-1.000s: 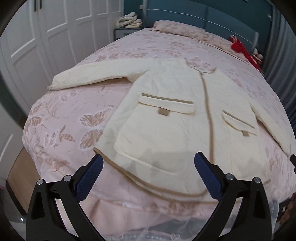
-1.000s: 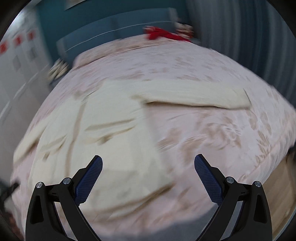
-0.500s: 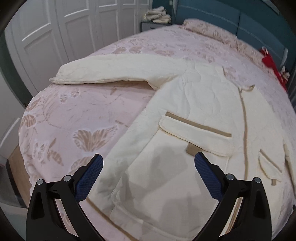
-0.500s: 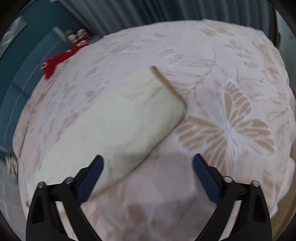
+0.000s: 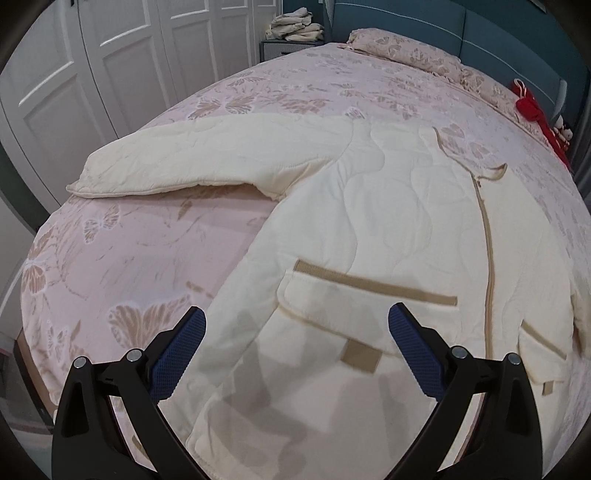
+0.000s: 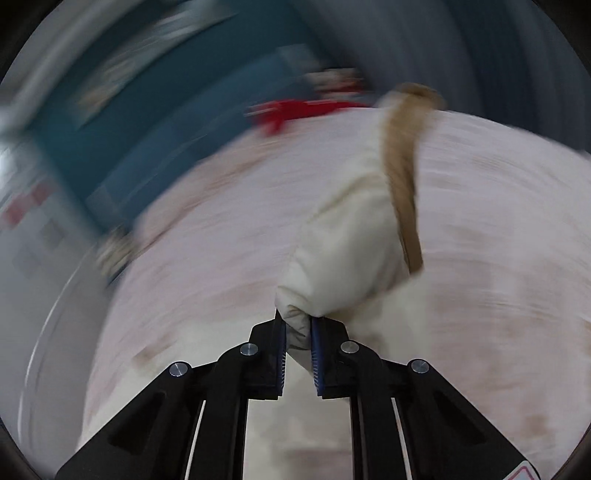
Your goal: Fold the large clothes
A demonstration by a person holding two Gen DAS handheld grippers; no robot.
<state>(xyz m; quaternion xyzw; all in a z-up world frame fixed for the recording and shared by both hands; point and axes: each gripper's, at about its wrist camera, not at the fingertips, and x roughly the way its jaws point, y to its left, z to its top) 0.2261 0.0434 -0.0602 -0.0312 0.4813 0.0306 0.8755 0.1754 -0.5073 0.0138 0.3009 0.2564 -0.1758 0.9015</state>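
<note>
The right gripper point(image 6: 298, 345) has its two blue-padded fingers point(image 6: 316, 354) pinched tight on a bunched fold of cream quilted fabric, the sleeve point(image 6: 347, 236) of the jacket, which rises from the jaws and ends in a tan-trimmed cuff point(image 6: 400, 173) standing up above the bedspread point(image 6: 498, 229); the rest of that view is smeared with motion blur, though a red item point(image 6: 291, 110) and a teal headboard point(image 6: 122, 129) can be made out beyond. The left gripper point(image 5: 295, 341) holds nothing, its blue pads point(image 5: 177, 354) spread wide apart and hovering over the lower front of the cream quilted jacket point(image 5: 388, 206), with their shadow falling on the fabric just beside a flap pocket point(image 5: 351, 310) edged in tan. The jacket lies flat, front up, on the pink butterfly-print bedspread point(image 5: 129, 251), its tan zipper point(image 5: 487, 251) running up to the collar and its other sleeve point(image 5: 207, 158) stretched out sideways toward the bed's edge. A second, smaller pocket point(image 5: 543, 354) shows on the far side of the zipper. Farther out, a matching pillow point(image 5: 406, 55) lies at the head of the bed, a red cloth point(image 5: 532, 110) lies near it, folded pale clothes point(image 5: 295, 27) sit on a nightstand point(image 5: 284, 50), and white wardrobe doors point(image 5: 92, 70) line the wall.
</note>
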